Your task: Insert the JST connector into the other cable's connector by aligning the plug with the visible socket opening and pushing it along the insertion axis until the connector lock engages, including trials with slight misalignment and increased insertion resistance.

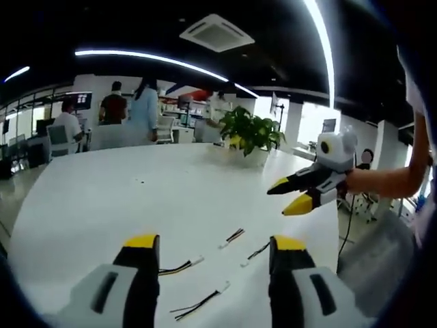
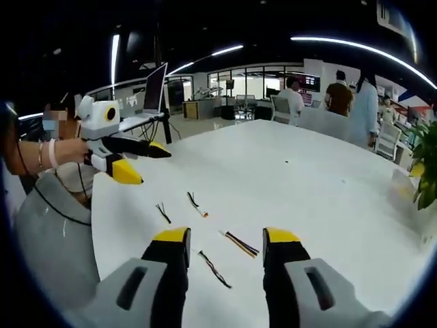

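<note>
Cables: we count four short JST-ended leads lying loose on the white table (image 1: 102,198), all apart from one another and from both grippers.
Cable positions, left gripper view: one lead with yellow and black wires (image 1: 180,266) lies just beside our left jaw; a second (image 1: 199,302) lies nearer the camera between the jaws; a third (image 1: 232,238) and a fourth (image 1: 257,253) lie further out.
Cable positions, right gripper view: the same leads appear as a dark pair (image 2: 163,212), one with a white plug (image 2: 197,204), one between the jaws (image 2: 239,243) and one close to the left jaw (image 2: 214,268).
Left gripper (image 1: 216,247): jaws set wide apart, nothing between them, hovering over the table.
Right gripper (image 2: 224,240): jaws likewise spread wide and holding nothing.
Writing: we can read no brand, label or text anywhere; connector markings are too small to tell.
Surroundings: a potted plant (image 1: 250,131) stands on the far side of the table.
</note>
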Tool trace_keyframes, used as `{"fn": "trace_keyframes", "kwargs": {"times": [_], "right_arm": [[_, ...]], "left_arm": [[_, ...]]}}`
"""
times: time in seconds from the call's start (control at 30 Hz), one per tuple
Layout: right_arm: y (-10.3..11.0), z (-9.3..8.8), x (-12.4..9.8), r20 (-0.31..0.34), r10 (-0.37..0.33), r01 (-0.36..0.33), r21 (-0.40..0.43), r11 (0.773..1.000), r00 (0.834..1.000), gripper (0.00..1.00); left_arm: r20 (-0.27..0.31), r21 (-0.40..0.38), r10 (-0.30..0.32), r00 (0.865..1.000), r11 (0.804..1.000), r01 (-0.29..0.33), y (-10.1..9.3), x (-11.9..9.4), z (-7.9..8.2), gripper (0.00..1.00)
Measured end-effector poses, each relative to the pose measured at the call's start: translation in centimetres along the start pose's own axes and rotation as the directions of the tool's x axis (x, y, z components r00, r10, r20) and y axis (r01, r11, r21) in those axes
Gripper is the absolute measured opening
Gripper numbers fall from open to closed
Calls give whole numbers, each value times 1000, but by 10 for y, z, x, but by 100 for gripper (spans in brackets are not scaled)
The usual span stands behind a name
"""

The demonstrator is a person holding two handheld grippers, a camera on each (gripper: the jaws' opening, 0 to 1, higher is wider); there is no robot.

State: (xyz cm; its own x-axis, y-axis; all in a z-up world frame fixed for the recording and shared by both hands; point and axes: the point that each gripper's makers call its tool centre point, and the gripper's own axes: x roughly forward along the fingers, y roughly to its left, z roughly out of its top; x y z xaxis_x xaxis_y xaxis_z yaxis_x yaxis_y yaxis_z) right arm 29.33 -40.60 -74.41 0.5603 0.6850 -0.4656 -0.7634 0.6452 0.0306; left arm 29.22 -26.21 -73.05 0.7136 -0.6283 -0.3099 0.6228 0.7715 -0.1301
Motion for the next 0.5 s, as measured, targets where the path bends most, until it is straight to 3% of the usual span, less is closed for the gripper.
{"fn": "trace_keyframes", "kwargs": {"times": [0.5], "right_arm": [[-3,-10,19,-10,61,-61,-71,996,998,35]], "left_arm": [[-33,-12,-53,998,999,52,-2,20,-18,58]]}}
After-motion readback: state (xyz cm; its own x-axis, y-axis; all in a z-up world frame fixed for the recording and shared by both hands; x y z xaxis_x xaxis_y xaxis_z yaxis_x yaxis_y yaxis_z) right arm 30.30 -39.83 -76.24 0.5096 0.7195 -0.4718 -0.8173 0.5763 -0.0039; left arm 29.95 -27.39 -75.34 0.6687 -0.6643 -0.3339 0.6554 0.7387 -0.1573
